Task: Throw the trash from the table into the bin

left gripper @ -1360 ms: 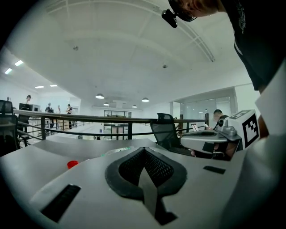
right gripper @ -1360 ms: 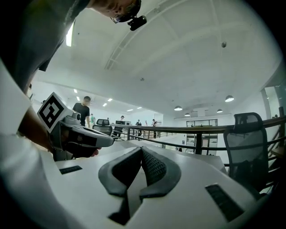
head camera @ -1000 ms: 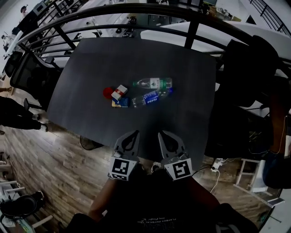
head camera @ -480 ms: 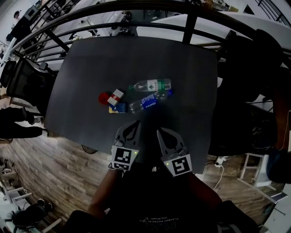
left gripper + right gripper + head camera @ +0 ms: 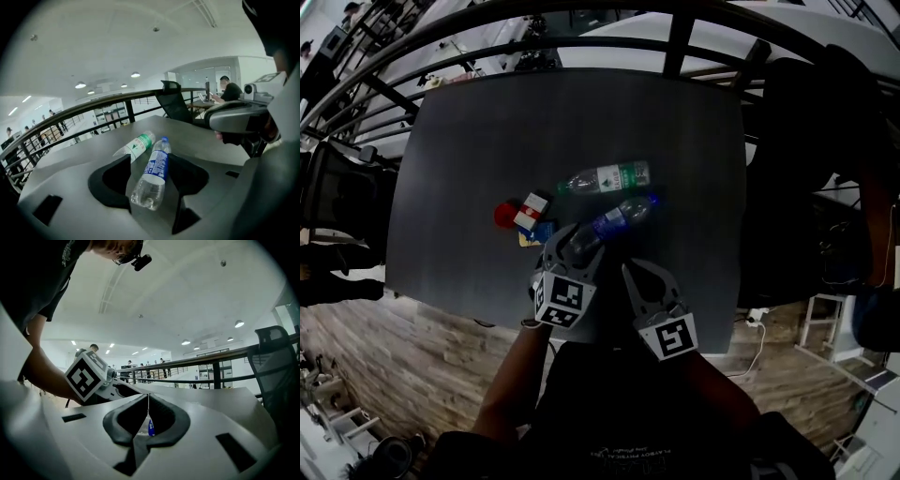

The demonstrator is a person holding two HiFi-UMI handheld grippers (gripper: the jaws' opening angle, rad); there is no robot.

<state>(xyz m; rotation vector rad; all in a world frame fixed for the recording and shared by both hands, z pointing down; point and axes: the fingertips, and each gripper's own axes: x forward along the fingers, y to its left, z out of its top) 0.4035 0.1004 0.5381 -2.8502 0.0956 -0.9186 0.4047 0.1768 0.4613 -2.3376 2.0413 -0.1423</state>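
Note:
On the dark table (image 5: 487,131) lie a clear bottle with a blue label (image 5: 619,217), a green-label bottle (image 5: 605,177), a red-and-white carton (image 5: 530,212), a red disc (image 5: 503,215) and a small blue-yellow packet (image 5: 543,232). My left gripper (image 5: 570,246) reaches over the table's near edge. Its jaws are opening and stand either side of the blue-label bottle (image 5: 152,176) without pressing it. The green-label bottle (image 5: 137,146) lies just beyond. My right gripper (image 5: 636,278) hangs shut and empty near the table's front edge, and the blue-label bottle (image 5: 149,426) shows behind its jaws.
A black railing (image 5: 581,23) curves round the table's far side. A dark office chair (image 5: 811,159) stands at the right, another chair (image 5: 337,183) at the left. Wooden floor (image 5: 412,356) lies below the near edge. No bin is in view.
My left gripper has gone forward and down over the table edge to the blue-label bottle, and its jaws have parted. My right gripper has moved forward a little, still shut.

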